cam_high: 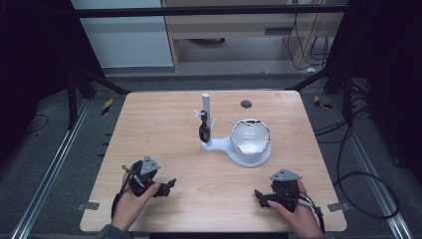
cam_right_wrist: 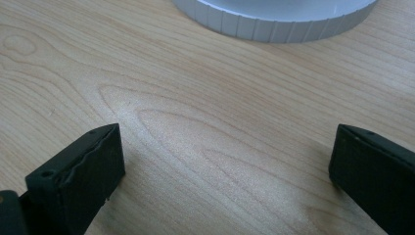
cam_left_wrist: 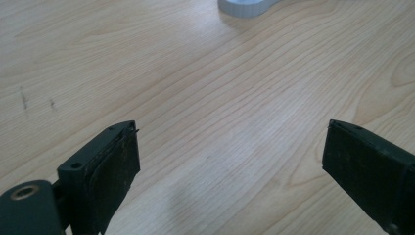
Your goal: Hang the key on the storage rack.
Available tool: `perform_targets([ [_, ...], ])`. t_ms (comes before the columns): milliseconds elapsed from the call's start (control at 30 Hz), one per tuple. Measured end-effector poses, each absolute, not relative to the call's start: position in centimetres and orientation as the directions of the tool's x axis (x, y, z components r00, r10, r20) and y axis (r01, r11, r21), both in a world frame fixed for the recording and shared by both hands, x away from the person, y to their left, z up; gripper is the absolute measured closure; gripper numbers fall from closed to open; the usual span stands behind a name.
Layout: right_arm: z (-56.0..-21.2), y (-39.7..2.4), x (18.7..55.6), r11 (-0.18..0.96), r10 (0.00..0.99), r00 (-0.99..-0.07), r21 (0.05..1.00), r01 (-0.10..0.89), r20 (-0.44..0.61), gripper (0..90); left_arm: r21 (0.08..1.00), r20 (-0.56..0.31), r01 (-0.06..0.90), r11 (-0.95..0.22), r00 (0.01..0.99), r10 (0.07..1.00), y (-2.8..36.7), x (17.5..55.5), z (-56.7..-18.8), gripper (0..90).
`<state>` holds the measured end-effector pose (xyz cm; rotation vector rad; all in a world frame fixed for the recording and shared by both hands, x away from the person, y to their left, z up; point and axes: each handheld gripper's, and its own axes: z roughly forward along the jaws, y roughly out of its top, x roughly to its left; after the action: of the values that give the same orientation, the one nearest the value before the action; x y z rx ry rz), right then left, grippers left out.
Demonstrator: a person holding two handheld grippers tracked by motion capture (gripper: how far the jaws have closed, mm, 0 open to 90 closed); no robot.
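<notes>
The wooden table [cam_high: 164, 144] carries a white stand [cam_high: 225, 145] near its centre, with a bowl [cam_high: 250, 137] seated in the round base and a dark spoon [cam_high: 203, 130] hanging from the upright post. The left gripper [cam_high: 166, 185] and right gripper [cam_high: 260, 197] rest near the front edge, jaws spread, holding nothing.

A white stand [cam_high: 234, 149] holding a bowl sits on the wooden table [cam_high: 164, 144]
</notes>
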<state>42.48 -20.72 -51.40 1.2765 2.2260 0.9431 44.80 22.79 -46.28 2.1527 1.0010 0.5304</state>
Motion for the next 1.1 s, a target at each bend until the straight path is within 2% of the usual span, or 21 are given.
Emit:
perform_targets([
  [333,-51.4,-20.7,42.5,0.353,0.866,-0.5,0.724,0.592,-0.014,0.3,0.71,0.061,0.533,-0.46,0.604,0.794,25.4,45.0,-47.4,6.7],
  [567,-51.3,-20.6,42.4,0.34,0.869,-0.495,0.721,0.604,0.005,0.4,0.713,0.066,0.553,-0.432,0.56,0.826,27.2,45.3,-48.0,8.0],
  [1100,-51.3,-20.6,42.4,0.341,0.868,-0.496,0.721,0.604,0.004,0.3,0.724,0.002,0.596,-0.347,0.501,0.866,27.9,47.1,-49.4,8.4],
])
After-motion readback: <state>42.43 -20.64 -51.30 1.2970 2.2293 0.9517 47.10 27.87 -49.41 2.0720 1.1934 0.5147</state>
